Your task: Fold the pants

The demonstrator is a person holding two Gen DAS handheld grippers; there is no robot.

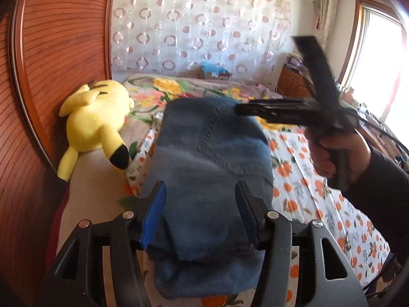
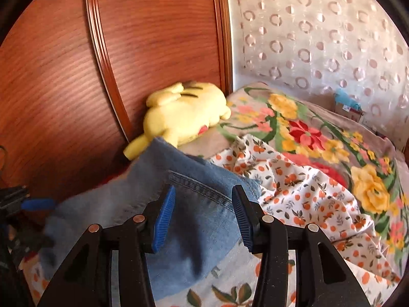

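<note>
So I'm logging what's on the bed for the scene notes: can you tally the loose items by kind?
Blue denim pants: 1
Yellow plush toy: 1
Orange-print white sheet: 1
Floral blanket: 1
Total: 4
</note>
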